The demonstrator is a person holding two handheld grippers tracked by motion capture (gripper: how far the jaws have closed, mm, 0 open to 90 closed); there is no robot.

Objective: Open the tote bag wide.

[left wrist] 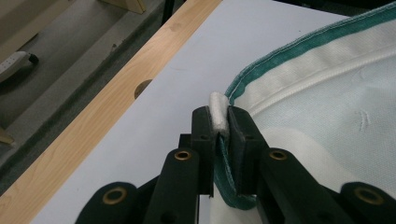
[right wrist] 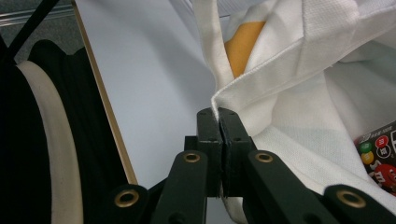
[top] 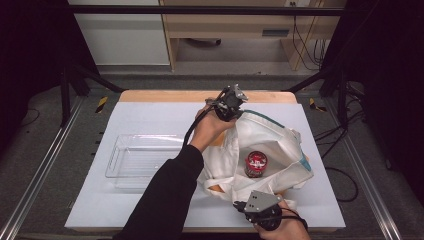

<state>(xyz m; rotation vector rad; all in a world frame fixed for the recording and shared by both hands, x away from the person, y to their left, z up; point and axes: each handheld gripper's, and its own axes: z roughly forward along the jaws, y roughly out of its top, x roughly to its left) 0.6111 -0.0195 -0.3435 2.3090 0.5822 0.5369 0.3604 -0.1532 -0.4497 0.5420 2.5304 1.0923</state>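
The white cloth tote bag with green-trimmed rim [top: 272,145] lies on the right half of the white desk [top: 150,120], its mouth held open, apparently to expose the red-lidded jar [top: 256,164] inside. The left gripper [left wrist: 218,122] pinches the far rim; the right gripper [right wrist: 218,117] is clamped on the near edge. A clear plastic tray [top: 142,160] sits just left.
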